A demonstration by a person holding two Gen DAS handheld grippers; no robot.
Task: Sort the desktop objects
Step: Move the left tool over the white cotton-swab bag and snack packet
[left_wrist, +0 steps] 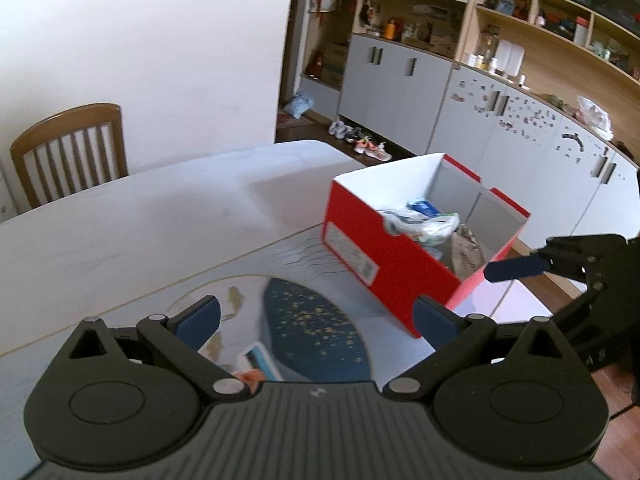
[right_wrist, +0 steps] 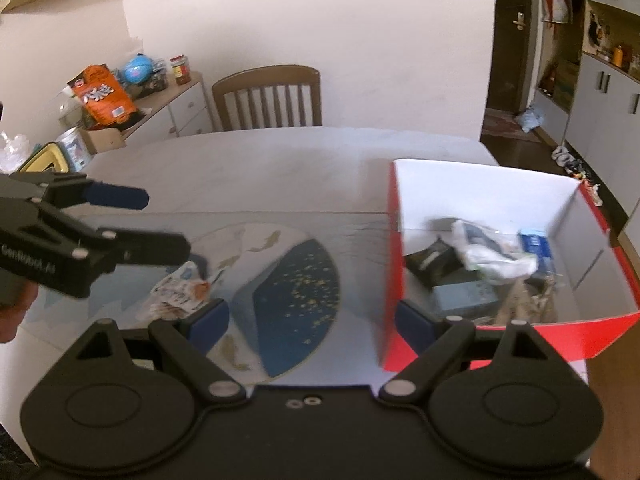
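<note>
Much of the red box [right_wrist: 480, 332] contents blur together in the right wrist view: a crumpled white bag [right_wrist: 492, 252], a blue carton [right_wrist: 534, 244] and something dark at the box's 9 o'clock side cannot be told apart clearly. In the left wrist view the snack packet [left_wrist: 256, 368] is mostly hidden behind the tool body, only a white, blue and orange corner showing at 6 o'clock.

The left gripper [left_wrist: 316, 320] has its fingers spread wide with nothing between them. The packet lies just below and between those fingers, on the printed mat [left_wrist: 320, 320] covering the worktop [left_wrist: 120, 220]. The box stands at 2 o'clock from them.

The right gripper [right_wrist: 312, 320] is likewise spread and empty. From it, the snack packet [right_wrist: 176, 292] lies at 10 o'clock, just beside the left-hand finger, and the box touches or overlaps the right-hand finger at 3 o'clock; contact cannot be told.
</note>
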